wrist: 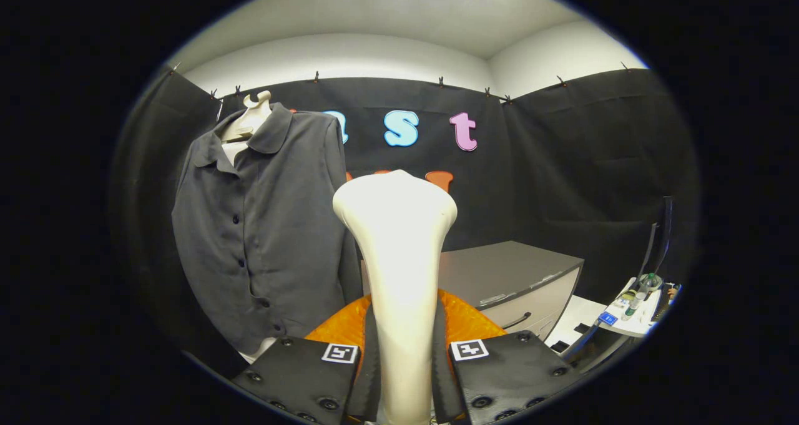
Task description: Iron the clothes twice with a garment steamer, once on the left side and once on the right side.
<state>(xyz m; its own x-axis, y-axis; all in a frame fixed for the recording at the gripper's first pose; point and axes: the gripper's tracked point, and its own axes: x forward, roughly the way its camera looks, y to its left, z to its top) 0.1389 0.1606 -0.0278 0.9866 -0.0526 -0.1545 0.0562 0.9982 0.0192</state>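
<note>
Gripper clamped on the cream plastic garment steamer, both fingers pressing its handle.
The steamer stands upright between the fingers, its head raised just beside the dark grey button-front shirt on a cream mannequin; a grey cabinet sits beyond.

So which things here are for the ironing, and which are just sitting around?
For the ironing:
- garment steamer, held between the tool's fingers
- grey shirt on a mannequin, beside the steamer

Just sitting around:
- grey cabinet beyond the steamer
- small table with bottles and bits
</note>
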